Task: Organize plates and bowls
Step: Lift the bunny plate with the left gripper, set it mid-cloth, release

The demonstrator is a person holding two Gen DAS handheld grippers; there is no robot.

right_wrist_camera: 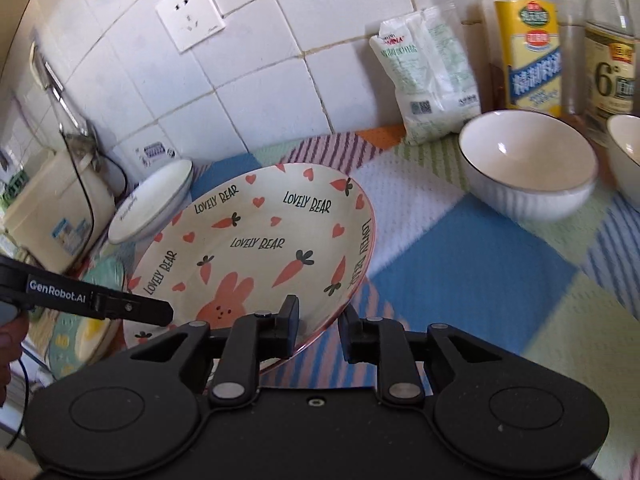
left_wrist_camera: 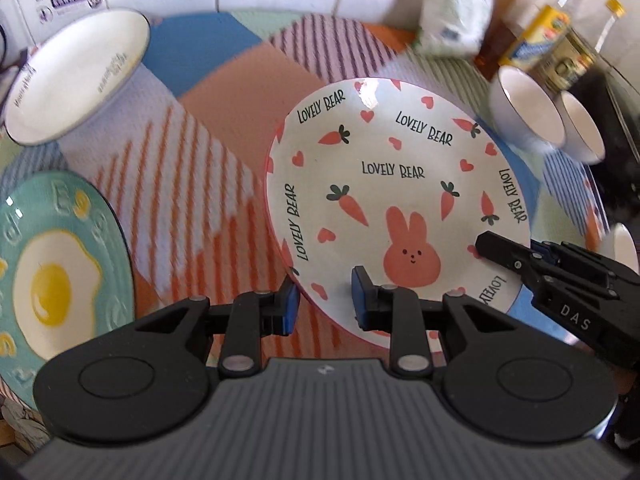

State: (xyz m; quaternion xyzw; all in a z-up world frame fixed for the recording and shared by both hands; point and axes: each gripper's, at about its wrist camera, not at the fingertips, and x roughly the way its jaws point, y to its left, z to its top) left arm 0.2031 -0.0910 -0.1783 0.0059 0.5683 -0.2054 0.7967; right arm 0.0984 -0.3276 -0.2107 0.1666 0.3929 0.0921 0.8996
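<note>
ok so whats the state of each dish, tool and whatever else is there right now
lovely bear plate: empty, tilted, raised off the mat
left tool: shut on that plate's rim
right tool: shut on that plate's rim
fried-egg plate: flat, empty
white plate: empty
nearer white bowl: upright, empty
farther white bowl: upright, empty
white bag: standing on end
yellow-label bottle: upright
</note>
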